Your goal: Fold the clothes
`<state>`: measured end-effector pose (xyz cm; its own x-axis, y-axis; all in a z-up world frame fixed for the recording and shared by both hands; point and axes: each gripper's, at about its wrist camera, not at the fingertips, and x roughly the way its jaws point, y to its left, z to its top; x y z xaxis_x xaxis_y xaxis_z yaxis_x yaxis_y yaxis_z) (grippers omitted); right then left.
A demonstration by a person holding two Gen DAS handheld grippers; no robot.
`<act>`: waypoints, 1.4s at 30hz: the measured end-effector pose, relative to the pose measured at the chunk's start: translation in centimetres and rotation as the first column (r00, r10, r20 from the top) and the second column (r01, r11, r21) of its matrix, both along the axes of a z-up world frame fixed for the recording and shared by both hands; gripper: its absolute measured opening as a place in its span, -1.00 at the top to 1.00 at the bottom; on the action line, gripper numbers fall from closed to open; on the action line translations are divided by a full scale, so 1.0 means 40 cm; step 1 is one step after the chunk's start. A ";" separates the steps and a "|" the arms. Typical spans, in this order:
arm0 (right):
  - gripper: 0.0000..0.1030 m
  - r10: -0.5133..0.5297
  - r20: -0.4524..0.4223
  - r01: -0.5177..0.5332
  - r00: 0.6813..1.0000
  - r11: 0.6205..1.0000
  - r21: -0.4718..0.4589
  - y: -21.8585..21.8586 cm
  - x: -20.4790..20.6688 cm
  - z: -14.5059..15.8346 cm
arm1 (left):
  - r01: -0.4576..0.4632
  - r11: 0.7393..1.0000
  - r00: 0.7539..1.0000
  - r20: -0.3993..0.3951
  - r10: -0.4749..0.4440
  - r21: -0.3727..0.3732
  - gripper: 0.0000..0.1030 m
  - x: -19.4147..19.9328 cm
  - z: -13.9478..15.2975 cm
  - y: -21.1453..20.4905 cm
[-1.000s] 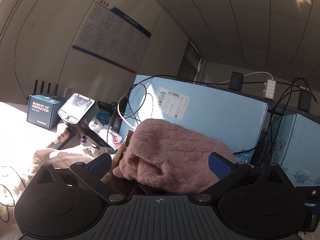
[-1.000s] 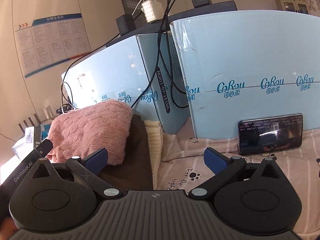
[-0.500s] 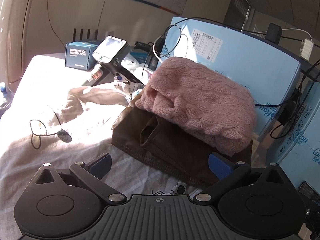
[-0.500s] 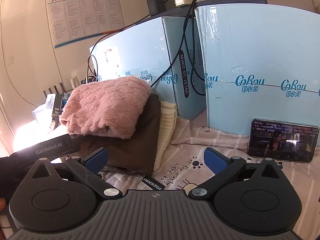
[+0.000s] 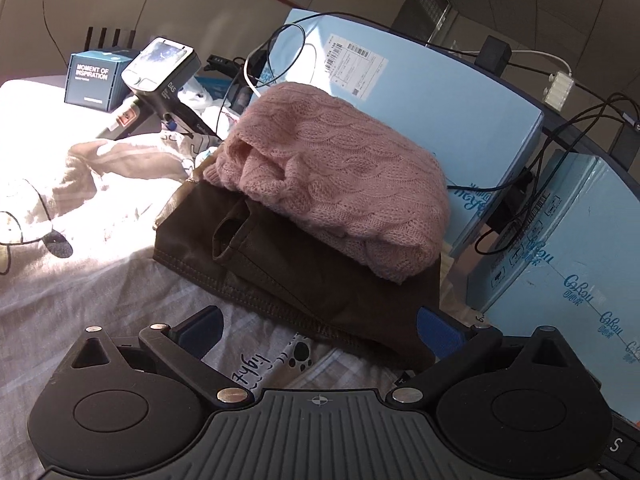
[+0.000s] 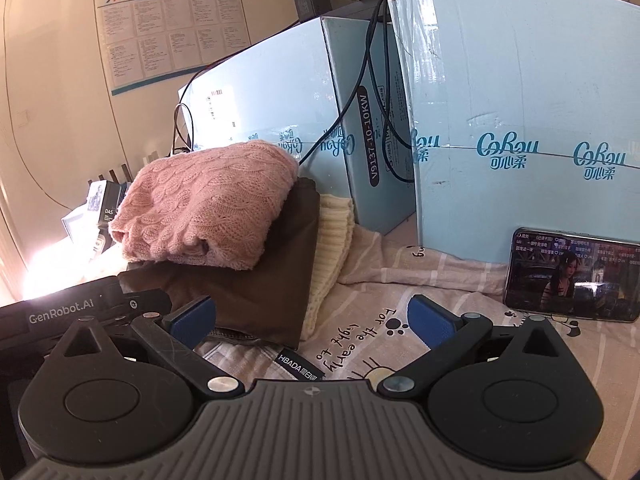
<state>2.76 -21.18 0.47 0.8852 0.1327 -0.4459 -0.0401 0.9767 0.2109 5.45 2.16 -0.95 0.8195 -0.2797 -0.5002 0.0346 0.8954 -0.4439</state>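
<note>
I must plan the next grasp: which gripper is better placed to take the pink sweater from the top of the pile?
Probably left. The left gripper is open and faces the pink sweater directly. The right gripper, also open, points at bare sheet; the sweater lies off to its left.

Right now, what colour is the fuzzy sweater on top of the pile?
Pink, with a cable-knit pattern; the sweater shows best in the left wrist view.

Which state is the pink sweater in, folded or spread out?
Folded. The pink sweater sits as a compact bundle with doubled edges, on top of the brown garment.
</note>
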 end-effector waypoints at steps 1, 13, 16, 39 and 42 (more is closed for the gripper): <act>-1.00 -0.003 0.000 0.003 1.000 1.000 0.003 -0.001 0.000 -0.002 | 0.005 1.000 1.000 0.005 -0.005 -0.022 -1.00 0.002 -0.002 0.008; -1.00 0.057 0.084 -0.058 0.995 0.998 0.010 0.019 -0.021 -0.001 | -0.174 0.979 0.983 0.080 0.166 0.109 -1.00 -0.007 -0.001 0.006; -1.00 0.064 0.078 -0.064 0.995 0.998 0.000 0.023 -0.018 -0.005 | -0.233 0.958 0.972 0.050 0.228 0.169 -1.00 0.004 -0.013 -0.004; -1.00 0.106 0.077 -0.105 0.991 0.994 -0.015 0.037 -0.020 -0.019 | -0.240 0.941 0.969 0.119 0.217 0.239 -1.00 -0.015 -0.019 -0.045; -1.00 0.107 0.075 -0.106 0.991 0.994 -0.016 0.038 -0.020 -0.020 | -0.236 0.942 0.970 0.116 0.213 0.240 -1.00 -0.014 -0.020 -0.046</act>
<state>1.96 -19.68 -0.34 0.8975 0.2232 -0.3803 -0.1594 0.9684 0.1920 4.91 0.32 -1.74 0.8901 0.0418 -0.4539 -0.1519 0.9661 -0.2088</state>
